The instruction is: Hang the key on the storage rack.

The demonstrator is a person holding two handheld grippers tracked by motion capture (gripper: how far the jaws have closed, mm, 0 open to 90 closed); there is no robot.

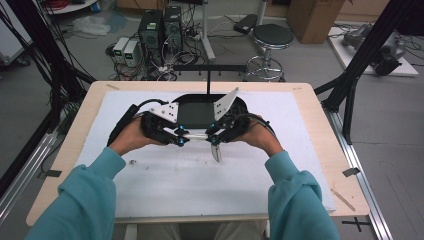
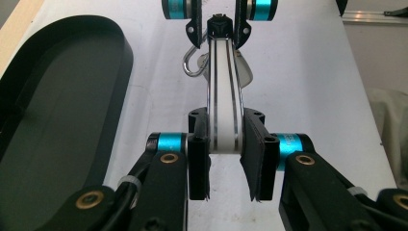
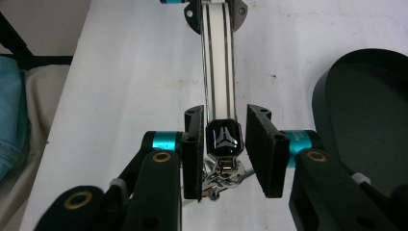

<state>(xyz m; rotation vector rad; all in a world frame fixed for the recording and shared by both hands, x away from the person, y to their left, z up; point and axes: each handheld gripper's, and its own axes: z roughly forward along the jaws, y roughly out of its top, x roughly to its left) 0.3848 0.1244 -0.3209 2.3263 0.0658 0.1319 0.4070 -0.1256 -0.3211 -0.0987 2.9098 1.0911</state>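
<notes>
Both tools clamp the white key fob [image 2: 223,96], left tool [image 1: 176,136] on one end, right tool [image 1: 214,135] on the black cap [image 3: 223,137], so pull straight, I'd say.

Wooden table [image 1: 320,125], white foam mat [image 1: 280,165] over most of top; black oval tray [image 1: 192,114] on mat, far-centre.

Strap [image 1: 198,136] spans between left tongs [image 1: 181,139] and right tongs [image 1: 212,138]; tray [image 1: 192,115] behind, on mat [image 1: 200,180].
</notes>
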